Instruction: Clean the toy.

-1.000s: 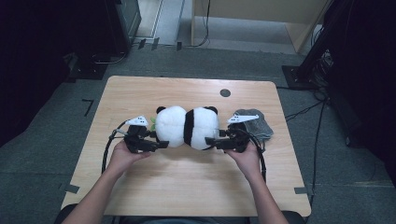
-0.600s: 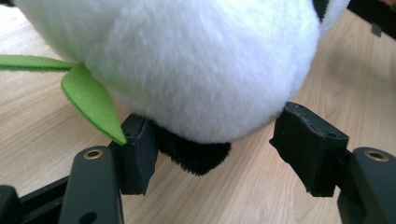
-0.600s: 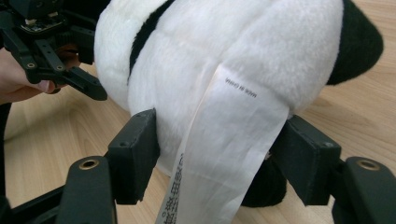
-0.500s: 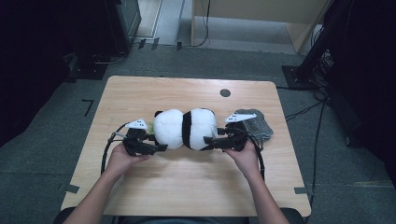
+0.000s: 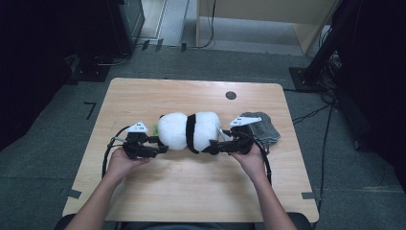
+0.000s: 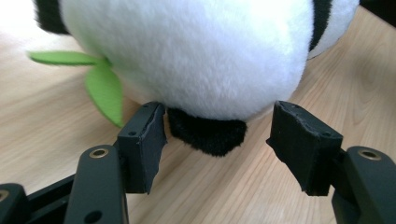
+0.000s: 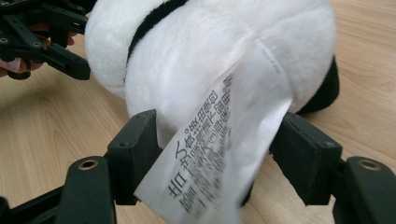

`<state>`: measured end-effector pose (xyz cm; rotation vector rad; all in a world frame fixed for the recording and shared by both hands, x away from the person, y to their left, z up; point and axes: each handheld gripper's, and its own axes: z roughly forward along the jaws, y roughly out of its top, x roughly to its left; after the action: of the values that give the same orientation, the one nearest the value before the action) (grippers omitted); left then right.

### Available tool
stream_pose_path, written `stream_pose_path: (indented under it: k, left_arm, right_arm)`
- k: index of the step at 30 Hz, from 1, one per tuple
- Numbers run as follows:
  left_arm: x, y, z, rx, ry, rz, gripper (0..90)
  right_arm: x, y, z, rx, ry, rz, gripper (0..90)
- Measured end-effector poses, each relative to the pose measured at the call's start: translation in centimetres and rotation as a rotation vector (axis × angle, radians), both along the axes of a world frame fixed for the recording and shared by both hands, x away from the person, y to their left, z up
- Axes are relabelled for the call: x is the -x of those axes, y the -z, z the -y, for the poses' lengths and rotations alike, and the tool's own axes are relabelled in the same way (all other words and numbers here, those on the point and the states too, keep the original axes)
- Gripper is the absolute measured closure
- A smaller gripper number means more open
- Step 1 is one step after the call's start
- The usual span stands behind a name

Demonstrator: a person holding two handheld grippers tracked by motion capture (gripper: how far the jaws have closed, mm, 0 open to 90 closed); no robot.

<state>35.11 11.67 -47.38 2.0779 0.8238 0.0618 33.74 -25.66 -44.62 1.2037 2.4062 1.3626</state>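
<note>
1. Lying on its side across the middle of the wooden tabletop (image 5: 143, 96), the panda plush (image 5: 189, 130) sits between the two grippers, one at each end.
2. Judging by its deep white pile and rounded bulges, it is light, soft and squashy. It should give under pressure and not slip, and nothing about it looks fragile.
3. The left gripper (image 6: 219, 135) has its jaws partly apart and has just been closing them. A small black fuzzy limb (image 6: 208, 135) of the toy lies between the pads. One pad sits just beside the limb and the other stands clear, so nothing is pinched yet.
4. The right gripper (image 7: 215, 154) has its jaws fairly wide, flanking the white body. A papery printed care label (image 7: 219, 140) hangs down between them. I cannot tell whether the pads press the fur.
5. Good places to hold would be the small black limbs or a pinch of the plush body. The thin label looks flimsy and could tear.
6. Two green felt leaves (image 6: 100, 81) lie flat beside the toy, thin and floppy.
7. A folded grey cloth (image 5: 261, 129) lies near the right hand (image 5: 251, 160). The tabletop is smooth, pale wood.
</note>
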Motion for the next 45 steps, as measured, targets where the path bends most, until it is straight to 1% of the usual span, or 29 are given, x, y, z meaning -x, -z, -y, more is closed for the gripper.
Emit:
stream_pose_path:
  k: [2, 4, 6, 9, 11, 13, 15, 18, 21, 23, 24, 26, 27, 28, 30, 31, 33, 35, 36, 37, 39, 40, 41, 42, 44, 45]
  left_arm:
    - [0.2, -0.5, -0.5, 0.022, -0.004, 0.024, 35.4]
    - [0.1, -1.0, -0.9, 0.054, -0.010, 0.034, 35.1]
    - [0.1, -1.4, -1.1, 0.080, -0.021, 0.054, 34.3]
    - [-0.2, -1.9, -1.2, 0.105, -0.037, 0.075, 32.6]
    - [-0.4, -2.1, -1.1, 0.103, -0.043, 0.081, 30.8]
    - [-0.7, -2.2, -1.0, 0.104, -0.045, 0.084, 30.5]
    - [-1.0, -2.4, -0.7, 0.094, -0.047, 0.093, 30.2]
    - [-1.5, -2.8, -0.3, 0.104, -0.047, 0.106, 29.4]
    - [-2.0, -2.9, 0.0, 0.109, -0.057, 0.106, 28.7]
    - [-2.4, -3.0, 0.2, 0.098, -0.064, 0.121, 28.1]
    - [-2.5, -3.1, 0.3, 0.107, -0.069, 0.127, 28.0]
    - [-3.0, -3.2, 0.5, 0.134, -0.061, 0.114, 28.0]
    - [-3.2, -3.3, 0.6, 0.125, -0.053, 0.109, 27.9]
    - [-3.5, -3.2, 0.9, 0.106, -0.046, 0.106, 27.5]
    - [-3.9, -2.8, 1.1, 0.078, -0.042, 0.099, 26.2]
    - [-4.0, -2.6, 1.2, 0.073, -0.044, 0.094, 25.1]
    - [-4.3, -2.4, 1.1, 0.084, -0.046, 0.083, 22.9]
    - [-4.5, -2.0, 1.1, 0.085, -0.045, 0.074, 19.9]
    - [-4.7, -1.7, 1.1, 0.078, -0.041, 0.064, 17.4]
    - [-4.8, -1.5, 1.1, 0.082, -0.039, 0.053, 15.3]
    - [-5.0, -1.2, 1.0, 0.094, -0.044, 0.027, 12.2]
    - [-5.1, -1.1, 0.9, 0.102, -0.046, 0.014, 11.5]
    - [-5.1, -1.0, 0.9, 0.110, -0.043, 0.018, 11.5]
    - [-5.1, -0.9, 0.9, 0.106, -0.034, 0.025, 11.5]
    - [-5.0, -0.9, 0.9, 0.100, -0.025, 0.043, 11.3]
    - [-5.0, -0.8, 1.0, 0.093, -0.024, 0.041, 11.1]
  right_arm:
    - [0.0, -0.2, 0.3, -0.012, 0.004, 0.008, 34.5]
    - [0.1, -0.4, 0.6, -0.009, 0.015, 0.014, 34.5]
    - [0.1, -0.5, 0.9, -0.004, 0.025, 0.022, 34.6]
    - [0.0, -0.4, 1.3, -0.001, 0.038, 0.026, 35.4]
    - [-0.1, -0.4, 1.5, -0.005, 0.041, 0.015, 36.1]
    - [0.0, -0.4, 1.6, -0.002, 0.044, 0.021, 36.1]
    - [0.0, -0.4, 1.7, 0.005, 0.045, 0.028, 36.1]
    - [-0.1, -0.3, 2.1, 0.016, 0.049, 0.033, 35.9]
    - [0.0, 0.0, 2.4, 0.018, 0.061, 0.030, 35.2]
    - [0.0, 0.2, 2.7, 0.014, 0.069, 0.022, 35.2]
    - [0.1, 0.2, 2.8, 0.014, 0.070, 0.025, 35.2]
    - [0.1, 0.2, 3.1, 0.013, 0.080, 0.034, 35.1]
    - [0.2, 0.2, 3.2, 0.007, 0.087, 0.032, 34.5]
    - [0.2, 0.2, 3.4, 0.002, 0.092, 0.036, 33.7]
    - [0.2, 0.4, 3.8, -0.014, 0.098, 0.041, 32.8]
    - [0.2, 0.5, 4.0, -0.010, 0.105, 0.048, 32.4]
    - [0.2, 0.8, 4.4, 0.001, 0.110, 0.057, 31.7]
    - [0.2, 1.0, 4.7, 0.009, 0.123, 0.056, 30.9]
    - [0.1, 1.1, 4.8, 0.011, 0.127, 0.051, 29.9]
    - [0.1, 1.1, 4.9, 0.018, 0.125, 0.048, 29.9]
    - [0.0, 1.0, 5.0, 0.011, 0.120, 0.053, 29.0]
    - [0.1, 0.9, 5.1, 0.004, 0.121, 0.065, 29.1]
    - [0.1, 0.8, 5.2, -0.005, 0.114, 0.072, 29.0]
    - [0.1, 0.7, 5.3, -0.016, 0.103, 0.078, 29.0]
    - [0.0, 0.7, 5.4, -0.014, 0.095, 0.082, 29.0]
    - [0.0, 0.7, 5.5, -0.007, 0.093, 0.084, 29.0]
